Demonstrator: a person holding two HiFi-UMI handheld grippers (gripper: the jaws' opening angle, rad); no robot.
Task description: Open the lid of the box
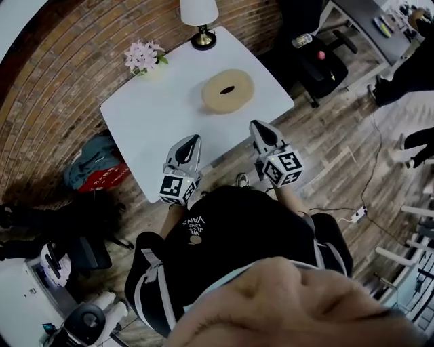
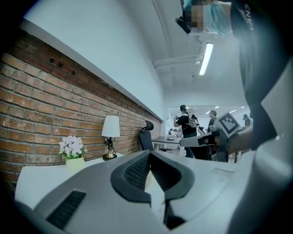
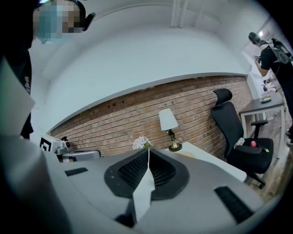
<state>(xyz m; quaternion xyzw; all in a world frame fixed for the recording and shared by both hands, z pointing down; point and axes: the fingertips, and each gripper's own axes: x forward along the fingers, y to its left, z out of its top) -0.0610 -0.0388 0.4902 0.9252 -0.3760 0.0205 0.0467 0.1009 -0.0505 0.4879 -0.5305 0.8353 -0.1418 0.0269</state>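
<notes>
A round tan box (image 1: 228,90) with a dark oval hole in its lid sits closed on the white table (image 1: 156,112), toward the far side. Both grippers hover over the table's near edge, short of the box and apart from it. My left gripper (image 1: 193,139) is shut with nothing in it, and in the left gripper view its jaws (image 2: 149,153) meet tip to tip. My right gripper (image 1: 257,126) is likewise shut and empty, its jaws (image 3: 148,150) closed together. A sliver of the tan box (image 3: 188,154) peeks over the right gripper's body.
A white-shaded lamp (image 1: 199,20) and a pot of pink flowers (image 1: 143,55) stand at the table's back edge against the brick wall. A black office chair (image 1: 319,64) stands to the right, a bag (image 1: 95,166) lies on the floor at left, and cables and a power strip (image 1: 357,215) lie at right.
</notes>
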